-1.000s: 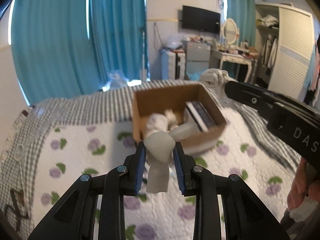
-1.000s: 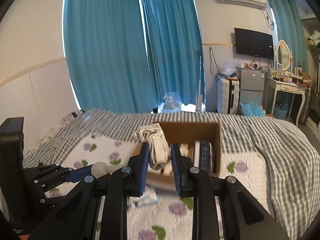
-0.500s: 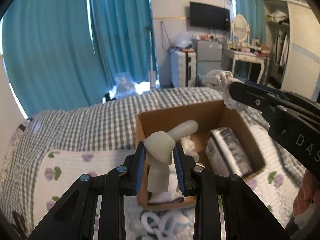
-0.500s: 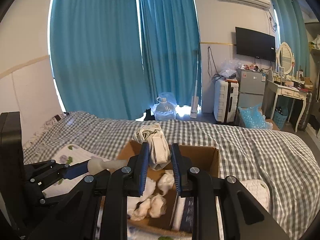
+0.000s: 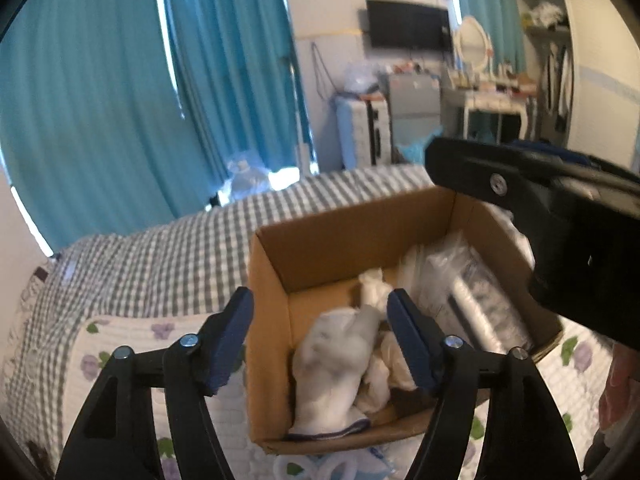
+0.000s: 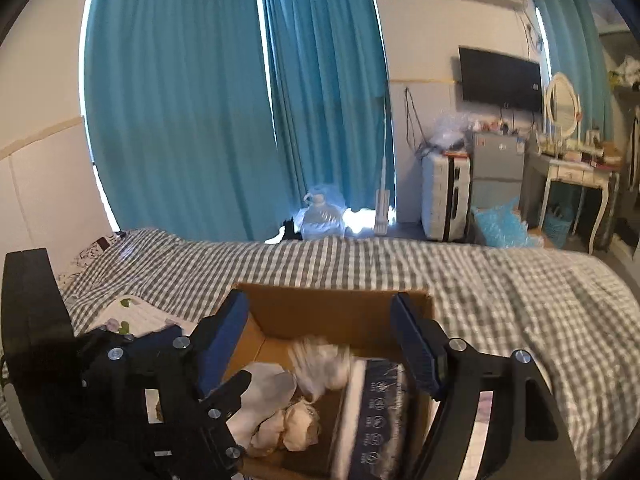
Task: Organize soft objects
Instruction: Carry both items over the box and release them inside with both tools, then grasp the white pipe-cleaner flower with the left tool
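Teal curtains (image 6: 180,100) back a gingham-covered bed (image 6: 500,280), where both grippers hang over a cardboard box (image 5: 320,248). Left gripper (image 5: 320,340) and right gripper (image 6: 320,344) are each spread wide, holding nothing; pale socks (image 5: 340,364) lie in the box directly beneath them.

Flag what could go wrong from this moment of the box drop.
1. The left gripper and right gripper hang open close together over the cardboard box; withdrawing, they may collide.
2. The blurred white bundle, apparently mid-fall, may settle atop the wrapped pack rather than among the socks.
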{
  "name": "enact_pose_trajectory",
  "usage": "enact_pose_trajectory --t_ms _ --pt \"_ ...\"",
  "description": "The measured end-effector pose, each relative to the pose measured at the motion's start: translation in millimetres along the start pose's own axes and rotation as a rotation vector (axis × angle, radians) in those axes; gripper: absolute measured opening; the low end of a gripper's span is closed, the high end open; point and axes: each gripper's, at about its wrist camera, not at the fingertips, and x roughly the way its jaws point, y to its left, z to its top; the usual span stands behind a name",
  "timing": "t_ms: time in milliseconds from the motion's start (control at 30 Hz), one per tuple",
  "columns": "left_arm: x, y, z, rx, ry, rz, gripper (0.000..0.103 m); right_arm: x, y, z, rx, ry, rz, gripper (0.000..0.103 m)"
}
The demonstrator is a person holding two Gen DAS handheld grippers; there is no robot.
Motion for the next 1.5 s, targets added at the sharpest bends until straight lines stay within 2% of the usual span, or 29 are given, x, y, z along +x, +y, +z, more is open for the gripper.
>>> enact_pose_trajectory --t_ms 200,400,533,633,733,900,1000,1167,1367,1500 --pt "-33.7 15.1 10.4 -0.039 -0.023 0.018 0.071 -38.3 5.1 11.8 -0.006 -0.03 -0.015 0.074" --pt "-99.8 28.0 17.8 -0.055 -0.106 0.03 0.071 -98.7 18.7 27.2 -0.034 -0.062 -0.04 0.074" --pt "-153.6 45.3 18.5 -0.105 -0.177 0.026 0.071 -143.0 35.4 41.9 -0.075 -0.084 -0.061 0.075" --pt "-186.2 59.0 15.1 -0.129 -0.206 0.014 0.072 -178.9 49.1 45.0 -0.111 -0.107 -0.082 0.085" --pt "-210.9 69.0 6.6 -0.15 -0.228 0.035 0.083 -206.4 53.8 42.1 -0.099 -0.121 -0.084 0.095" --pt "-236.2 78.9 -11.7 -0.13 -0.271 0.062 0.083 -224.4 57.1 25.8 -0.08 -0.074 -0.039 0.095" --pt "-233.6 81.0 -23.1 -0.113 -0.257 0.081 0.083 -221.2 57.9 11.6 -0.078 -0.039 -0.056 0.096" --pt "-206.0 73.9 -49.2 -0.094 -0.187 0.051 0.083 -199.5 54.5 -17.3 -0.059 0.016 -0.054 0.096" --pt "-138.4 55.4 -84.2 -0.092 -0.063 -0.03 0.083 -140.9 49.1 -62.8 -0.058 0.111 -0.041 0.096" --pt "-89.2 37.2 -103.6 -0.069 0.028 -0.035 0.083 -104.3 45.1 -91.5 -0.059 0.166 -0.033 0.096"
